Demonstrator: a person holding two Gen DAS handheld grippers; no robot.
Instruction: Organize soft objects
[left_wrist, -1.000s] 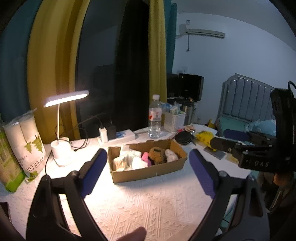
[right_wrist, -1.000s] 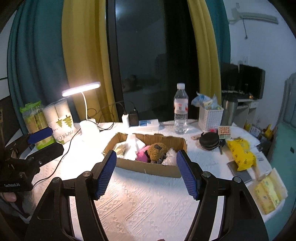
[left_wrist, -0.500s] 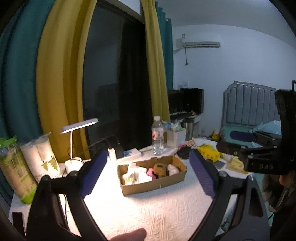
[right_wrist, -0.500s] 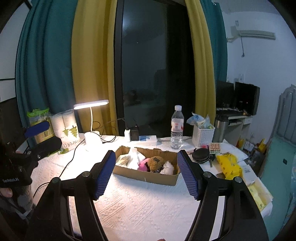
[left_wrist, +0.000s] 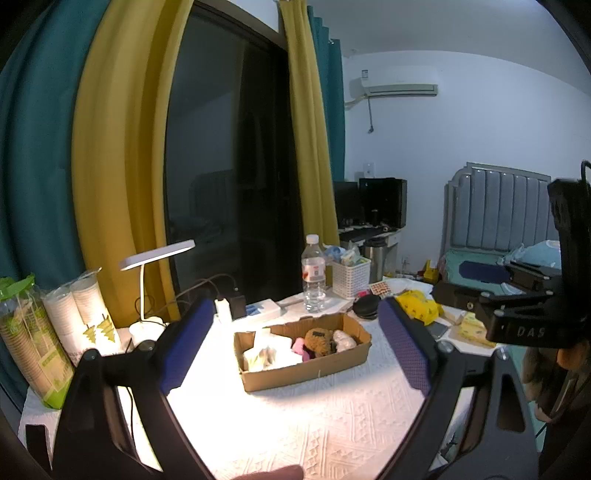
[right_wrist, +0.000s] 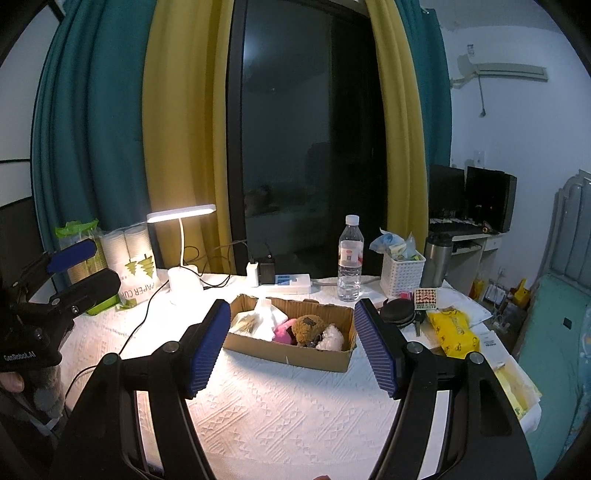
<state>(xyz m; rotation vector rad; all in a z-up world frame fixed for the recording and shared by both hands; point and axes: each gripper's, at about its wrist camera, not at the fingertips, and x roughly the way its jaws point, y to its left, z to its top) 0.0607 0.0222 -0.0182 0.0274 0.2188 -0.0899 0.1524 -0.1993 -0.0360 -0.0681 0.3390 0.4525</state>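
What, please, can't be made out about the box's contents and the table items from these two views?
- Box: its floor and lower contents, hidden by the near wall, both views.
- Bottle label: too small to read.
- Yellow pack: part hidden by a left gripper finger, left view.

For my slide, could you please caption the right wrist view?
Open right gripper faces a box of soft toys.

Bedroom: padded headboard (left_wrist: 498, 210), curtains (right_wrist: 177, 129), air conditioner (left_wrist: 395, 86).
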